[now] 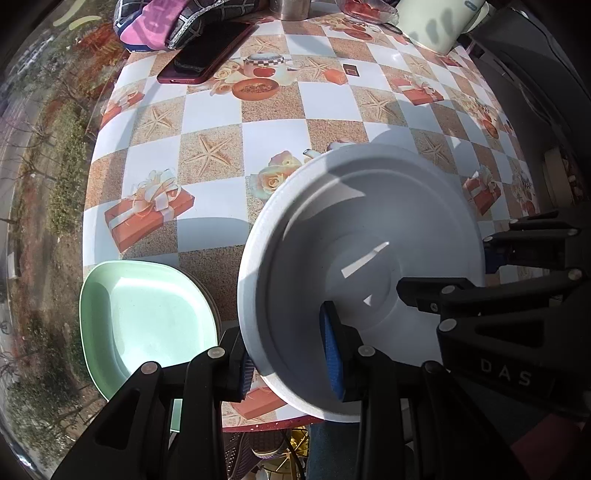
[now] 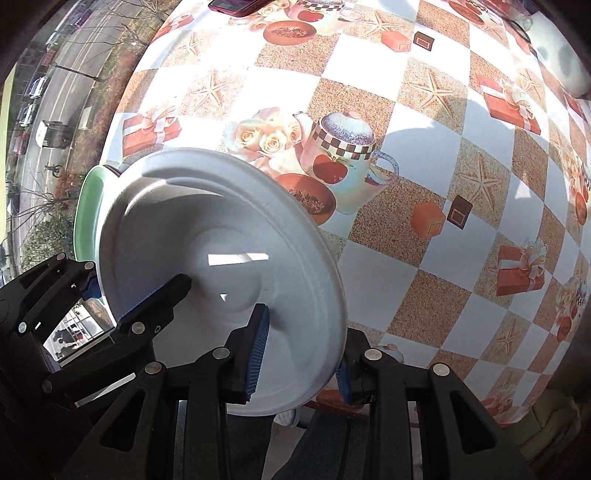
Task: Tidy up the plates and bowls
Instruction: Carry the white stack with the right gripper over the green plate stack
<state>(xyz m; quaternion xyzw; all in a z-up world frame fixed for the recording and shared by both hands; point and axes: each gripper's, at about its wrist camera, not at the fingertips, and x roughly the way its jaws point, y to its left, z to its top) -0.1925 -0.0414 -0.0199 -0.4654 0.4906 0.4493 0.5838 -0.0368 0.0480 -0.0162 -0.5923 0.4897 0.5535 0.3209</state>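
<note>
A white bowl [image 1: 369,236] with a wide rim is held tilted above the table's near edge. My left gripper [image 1: 291,358] straddles its near-left rim, one blue pad inside and one outside. My right gripper [image 2: 301,354] straddles the opposite rim of the same bowl [image 2: 221,236] the same way. Each gripper also shows in the other's view: the right one [image 1: 487,273] and the left one [image 2: 136,288]. A mint green plate [image 1: 147,317] lies on the table at the near left, partly behind the bowl in the right wrist view [image 2: 86,206].
The round table [image 1: 280,110] has a checked cloth printed with starfish and gifts. At its far side lie a dark red phone [image 1: 207,51], a patterned cloth [image 1: 166,22], a metal cup [image 1: 291,7] and a large pale mug [image 1: 439,22]. Beyond the left edge is a window onto a street.
</note>
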